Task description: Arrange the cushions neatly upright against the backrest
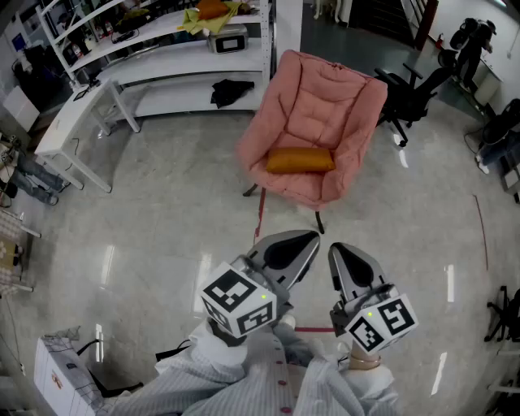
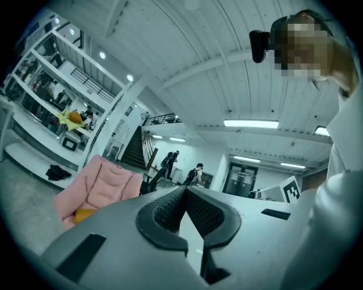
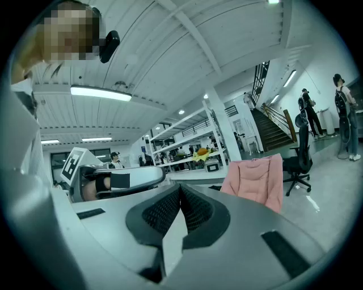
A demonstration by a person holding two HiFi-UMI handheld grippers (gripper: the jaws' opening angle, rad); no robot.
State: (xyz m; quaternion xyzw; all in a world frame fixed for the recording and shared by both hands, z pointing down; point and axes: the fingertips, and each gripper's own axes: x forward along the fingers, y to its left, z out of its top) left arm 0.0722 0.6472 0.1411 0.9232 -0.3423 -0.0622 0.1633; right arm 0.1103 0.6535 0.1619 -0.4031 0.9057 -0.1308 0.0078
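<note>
At the far left stands one white shelf unit with two long boards in view. A yellow cloth and a grey box sit on the upper board, and a black cloth lies on the lower one. Just left of it stands one white desk. At the near left, one white carton is cut off by the picture's edge.

Two tongs are held low and near, well apart from the chair. The left tongs have their grey jaws pressed together at the tips with nothing between them. The right tongs, just beside them, are closed and empty too. Both are held by pale striped sleeves.

Far of the tongs, in the middle, is one pink padded armchair. The only cushion in sight is one orange oblong cushion. It lies flat across the front of the seat, long side left to right, not propped against the backrest. One red tape line runs on the floor under the chair's front.

At the far right is one black office chair, with more dark seats cut off at the edge.

Most of the armchair's legs are hidden under the seat. In the left gripper view only a corner of the cushion shows above the tongs' body, and in the right gripper view it is hidden. The small things on the shelves are too small to make out.
</note>
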